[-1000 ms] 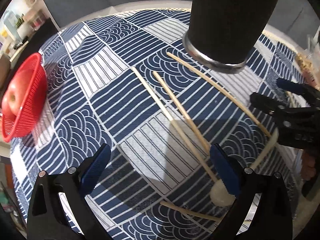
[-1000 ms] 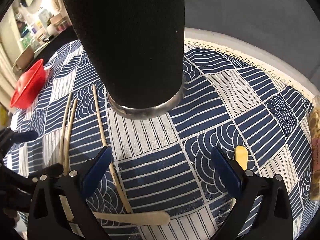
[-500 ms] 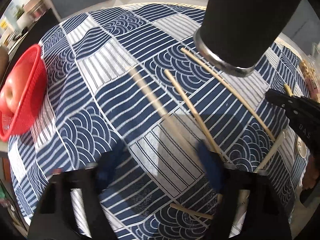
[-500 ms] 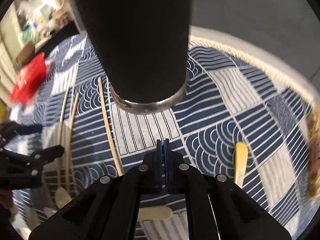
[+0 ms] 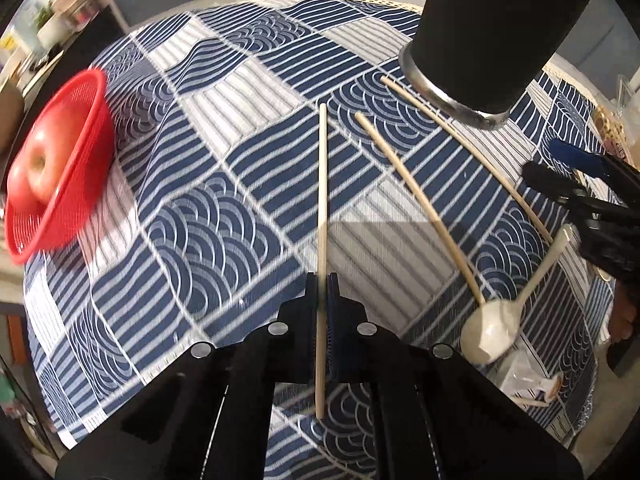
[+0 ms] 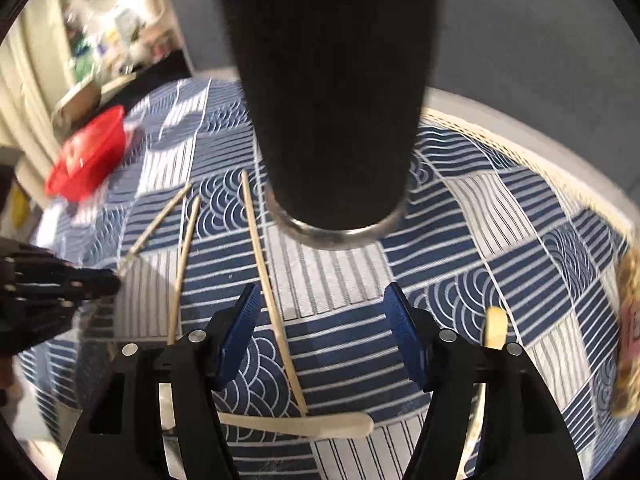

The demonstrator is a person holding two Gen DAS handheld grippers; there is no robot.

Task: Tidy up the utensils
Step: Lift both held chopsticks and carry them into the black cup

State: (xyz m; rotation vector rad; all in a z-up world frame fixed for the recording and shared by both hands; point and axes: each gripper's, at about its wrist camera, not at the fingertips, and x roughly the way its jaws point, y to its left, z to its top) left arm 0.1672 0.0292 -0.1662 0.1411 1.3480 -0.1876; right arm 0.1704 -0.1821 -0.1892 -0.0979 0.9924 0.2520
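Three chopsticks: one (image 5: 322, 184) clamped straight ahead between the left gripper's (image 5: 321, 280) fingers, two (image 5: 416, 196) (image 5: 468, 152) lying off to its right. One black holder (image 5: 492, 28) ahead-right. One pale spoon (image 5: 500, 320) right of the fingers. One red basket (image 5: 68, 176) far left, one apple (image 5: 36, 164) inside.

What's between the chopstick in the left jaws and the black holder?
Nothing visible. The left gripper is shut on a chopstick; the black holder stands ahead to its right. Two more chopsticks lie flat on the tablecloth, below any lifted path.
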